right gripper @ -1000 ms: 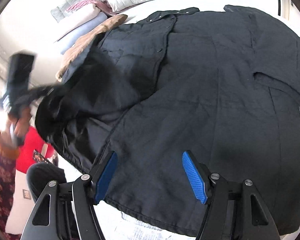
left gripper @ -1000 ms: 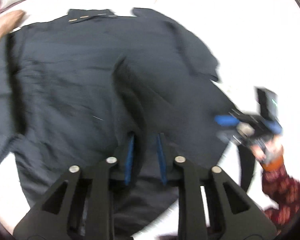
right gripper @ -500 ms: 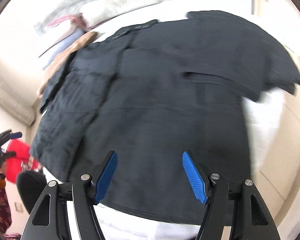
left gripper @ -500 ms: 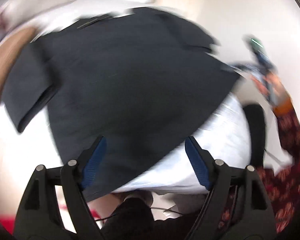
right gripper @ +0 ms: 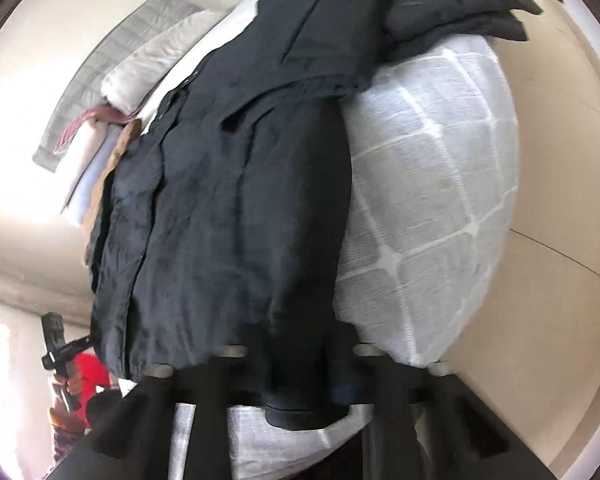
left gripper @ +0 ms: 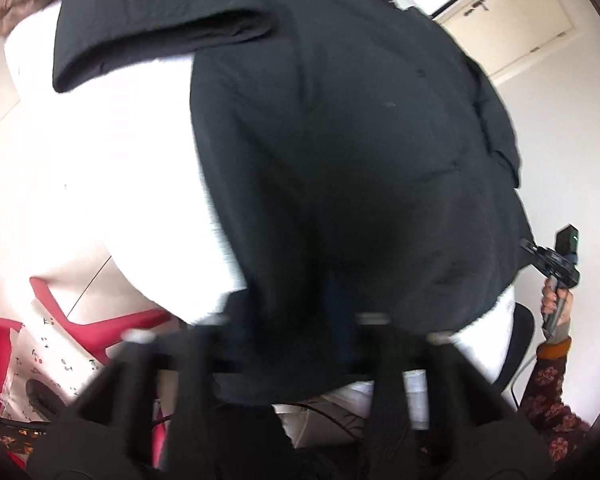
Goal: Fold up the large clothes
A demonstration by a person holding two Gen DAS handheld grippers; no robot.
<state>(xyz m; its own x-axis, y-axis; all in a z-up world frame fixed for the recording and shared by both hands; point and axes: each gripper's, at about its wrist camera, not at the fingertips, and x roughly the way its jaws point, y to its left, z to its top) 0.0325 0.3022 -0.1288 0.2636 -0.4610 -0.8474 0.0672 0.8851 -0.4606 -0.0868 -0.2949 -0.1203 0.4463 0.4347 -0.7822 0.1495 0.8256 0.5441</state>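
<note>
A large black coat [left gripper: 360, 140] lies spread on a white bed [left gripper: 132, 184], its hem hanging over the near edge. My left gripper [left gripper: 300, 328] is shut on the coat's hem at its left corner; cloth hides the fingertips. The right wrist view shows the coat [right gripper: 228, 208] on the quilted mattress [right gripper: 432, 208], and my right gripper [right gripper: 300, 376] is shut on the hem at its right corner, the blue pads mostly buried in cloth. The right gripper also shows in the left wrist view [left gripper: 556, 260], and the left gripper in the right wrist view [right gripper: 60, 352].
Folded clothes and pillows [right gripper: 112, 104] are stacked at the head of the bed. A red chair [left gripper: 60, 332] with a patterned cushion stands at the foot on the left. A cream door [left gripper: 512, 12] is behind the bed.
Both grippers were open above the coat half a second ago. They have dropped to the bed's near edge and shut on the coat's hem, one at each corner.
</note>
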